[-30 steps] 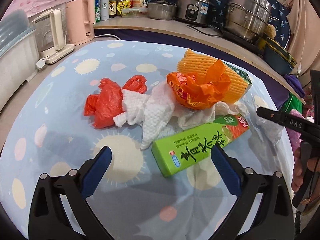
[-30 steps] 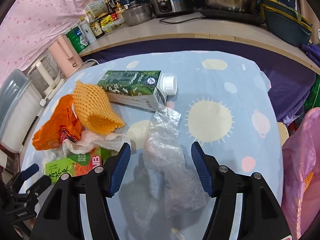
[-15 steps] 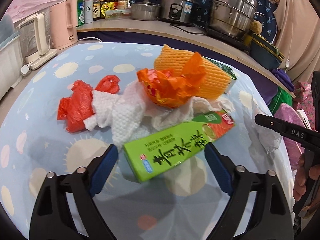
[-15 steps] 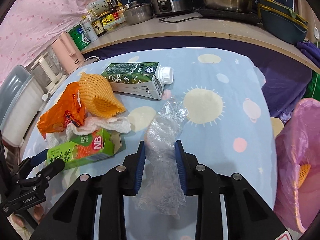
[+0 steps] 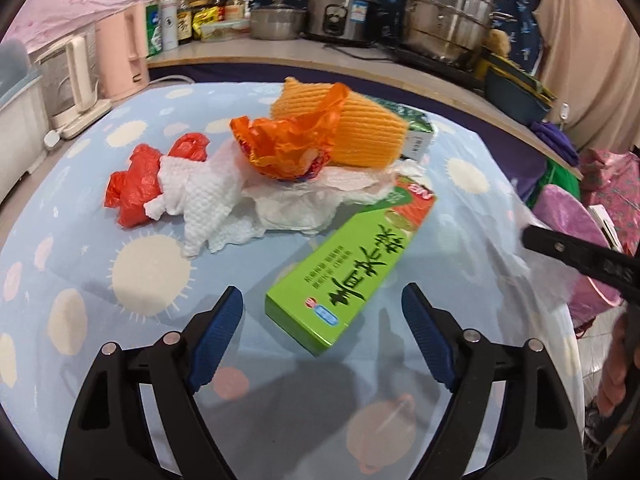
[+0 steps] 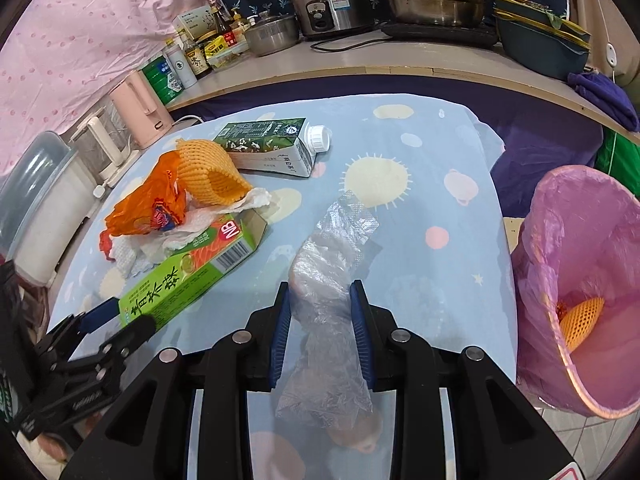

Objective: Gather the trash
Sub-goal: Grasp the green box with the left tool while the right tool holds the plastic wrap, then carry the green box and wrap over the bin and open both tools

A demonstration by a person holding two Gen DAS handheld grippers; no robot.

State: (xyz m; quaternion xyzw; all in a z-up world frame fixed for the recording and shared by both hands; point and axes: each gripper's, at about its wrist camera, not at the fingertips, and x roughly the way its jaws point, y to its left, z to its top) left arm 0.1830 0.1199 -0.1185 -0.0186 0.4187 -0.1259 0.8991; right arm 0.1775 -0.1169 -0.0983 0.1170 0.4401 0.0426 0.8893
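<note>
The right gripper has its jaws pinched on a crinkled clear plastic bag, which trails forward over the tabletop. The left gripper has wide jaws, with the near end of a glossy green carton lying between them; it bears large Chinese characters and the letters "NB". Beyond it sit dimpled white paper towels, a crumpled red bag, a shiny orange wrapper, a ribbed orange foam net and a dark green drink carton with a white screw cap. Right of the right jaws stands a pink-lined bin holding another foam net
</note>
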